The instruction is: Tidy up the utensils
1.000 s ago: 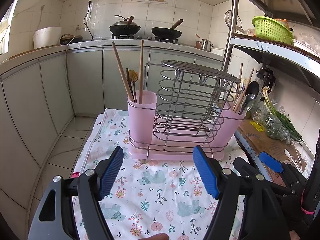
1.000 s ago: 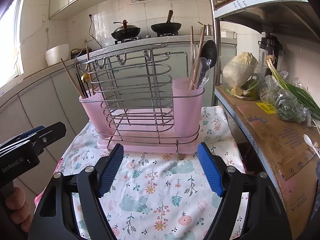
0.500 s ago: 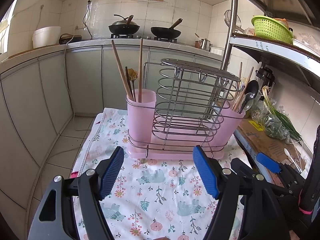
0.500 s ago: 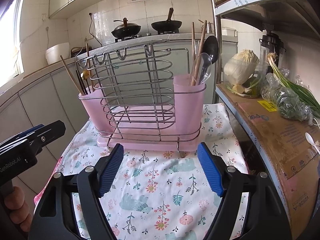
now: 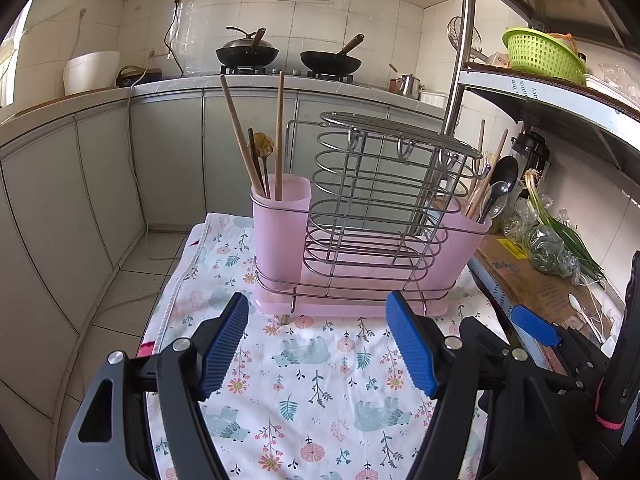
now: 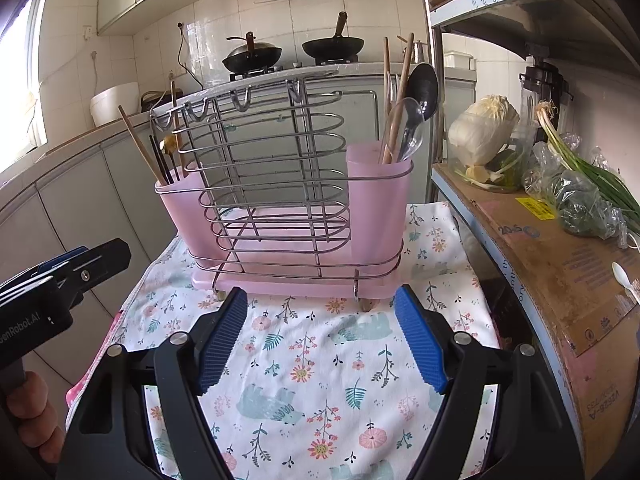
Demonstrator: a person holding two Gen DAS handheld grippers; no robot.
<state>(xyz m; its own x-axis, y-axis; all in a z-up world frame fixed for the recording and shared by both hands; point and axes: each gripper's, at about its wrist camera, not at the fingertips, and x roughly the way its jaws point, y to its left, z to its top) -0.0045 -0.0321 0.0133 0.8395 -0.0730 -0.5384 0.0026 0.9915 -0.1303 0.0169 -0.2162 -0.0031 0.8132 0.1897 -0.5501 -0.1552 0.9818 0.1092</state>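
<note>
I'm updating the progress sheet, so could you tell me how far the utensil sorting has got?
Chopsticks and spoons already stand in both pink cups of the wire rack. Nothing is in hand: the left claw and right claw are open over the floral cloth. A white spoon remains on the cardboard.

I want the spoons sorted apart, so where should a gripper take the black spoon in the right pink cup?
Grip the black spoon at its neck just under the bowl, coming from above: it stands bowl-up, handle buried in the pink plastic cup among wooden chopsticks and a clear plastic spoon.
</note>
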